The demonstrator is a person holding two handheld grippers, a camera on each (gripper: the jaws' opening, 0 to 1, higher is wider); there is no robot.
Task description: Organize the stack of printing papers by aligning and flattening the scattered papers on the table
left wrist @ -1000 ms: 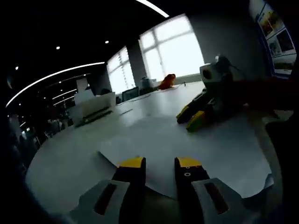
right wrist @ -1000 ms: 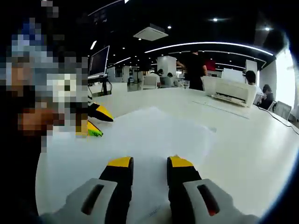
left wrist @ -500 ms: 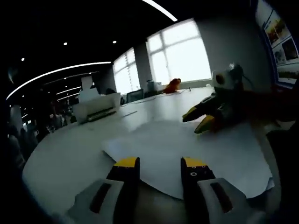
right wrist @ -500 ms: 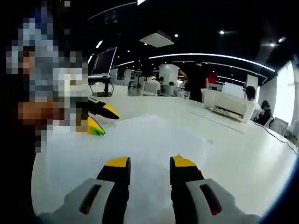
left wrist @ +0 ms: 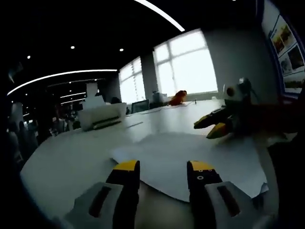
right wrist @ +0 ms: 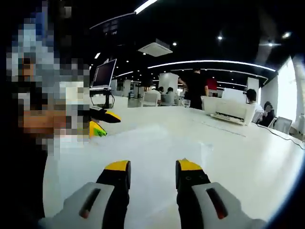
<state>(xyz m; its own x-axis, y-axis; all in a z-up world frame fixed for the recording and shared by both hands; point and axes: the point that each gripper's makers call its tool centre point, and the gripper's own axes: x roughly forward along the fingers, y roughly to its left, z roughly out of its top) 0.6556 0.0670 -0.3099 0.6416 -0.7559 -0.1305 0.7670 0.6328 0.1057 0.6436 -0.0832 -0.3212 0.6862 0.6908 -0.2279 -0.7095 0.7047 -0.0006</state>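
Observation:
White printing papers point(left wrist: 190, 155) lie loosely overlapped on the white table point(left wrist: 71, 157), their edges out of line. My left gripper point(left wrist: 164, 167) hovers open over the near edge of the sheets, nothing between its yellow-tipped jaws. The right gripper point(left wrist: 217, 126) reaches in from the right, low over the far side of the papers. In the right gripper view the papers point(right wrist: 147, 143) spread ahead of my open right gripper point(right wrist: 152, 166), and the left gripper point(right wrist: 102, 123) shows at the left over the sheets' edge.
A white printer point(left wrist: 102, 116) point(right wrist: 228, 110) stands on the table beyond the papers. An orange object point(left wrist: 177, 98) sits near the bright windows. A monitor point(right wrist: 105, 74) stands at the back left, and people point(right wrist: 195, 88) stand or sit behind the table. The table's rim point(right wrist: 281, 191) curves at the right.
Both grippers' jaws have spread a little wider. Both views have dropped lower and closer to the table, so the papers look flatter.

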